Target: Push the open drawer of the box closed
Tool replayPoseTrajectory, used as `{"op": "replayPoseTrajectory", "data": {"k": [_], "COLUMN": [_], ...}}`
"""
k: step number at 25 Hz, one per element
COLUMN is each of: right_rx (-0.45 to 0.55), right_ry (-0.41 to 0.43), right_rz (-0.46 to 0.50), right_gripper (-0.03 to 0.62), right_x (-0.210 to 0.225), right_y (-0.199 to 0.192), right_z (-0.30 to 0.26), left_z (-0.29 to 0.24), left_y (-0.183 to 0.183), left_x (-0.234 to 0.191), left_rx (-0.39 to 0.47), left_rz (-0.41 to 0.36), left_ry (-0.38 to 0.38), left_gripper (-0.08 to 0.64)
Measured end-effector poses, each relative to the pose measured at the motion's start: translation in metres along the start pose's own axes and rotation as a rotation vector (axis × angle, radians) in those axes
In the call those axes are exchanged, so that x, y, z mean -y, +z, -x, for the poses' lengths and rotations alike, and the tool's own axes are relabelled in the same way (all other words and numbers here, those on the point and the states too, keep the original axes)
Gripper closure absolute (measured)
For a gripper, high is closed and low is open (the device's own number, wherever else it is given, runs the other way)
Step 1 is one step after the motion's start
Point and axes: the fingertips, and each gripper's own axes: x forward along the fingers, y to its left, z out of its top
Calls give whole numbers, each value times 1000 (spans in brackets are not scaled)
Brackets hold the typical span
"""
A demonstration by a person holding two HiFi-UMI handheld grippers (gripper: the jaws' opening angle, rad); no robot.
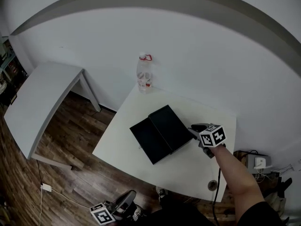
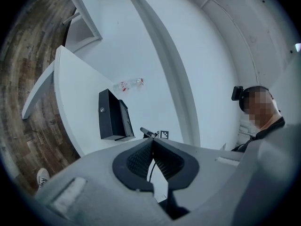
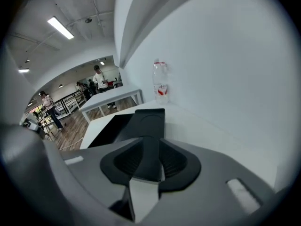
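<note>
A black box (image 1: 172, 124) lies on the white table (image 1: 197, 166), its open drawer (image 1: 149, 140) pulled out toward the lower left. My right gripper (image 1: 193, 130) is at the box's right end, opposite the drawer. In the right gripper view its jaws (image 3: 151, 142) stand open, and the box's top (image 3: 148, 119) shows through the gap; I cannot tell whether they touch it. My left gripper (image 1: 130, 197) hangs low in front of the table, away from the box. Its jaws (image 2: 152, 141) are shut with nothing in them, and the box (image 2: 110, 114) lies beyond them.
A plastic water bottle (image 1: 144, 74) stands at the table's far edge by the wall. A second white table (image 1: 42, 98) stands to the left on the wood floor. A cable hole (image 1: 212, 185) is near the table's front right corner. People walk in a distant hall (image 3: 49, 108).
</note>
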Motion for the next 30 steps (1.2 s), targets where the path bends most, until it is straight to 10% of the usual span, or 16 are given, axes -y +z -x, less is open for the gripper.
{"op": "replayPoseTrajectory", "data": {"k": [17, 26, 30], "right_rx": [-205, -195, -192], "right_ry": [130, 166, 173], "right_rz": [17, -32, -30], "right_gripper": [512, 520, 520], "right_x": [21, 20, 20], "right_y": [-3, -4, -4], "right_z": [-82, -82, -82], "left_z": [-24, -68, -92], "left_y": [17, 46, 62], "left_x": [-35, -95, -132], "left_rx": [-32, -279, -482], "left_rz": [-126, -440, -699], "left_ry": [214, 349, 469], "left_gripper": [557, 514, 505]}}
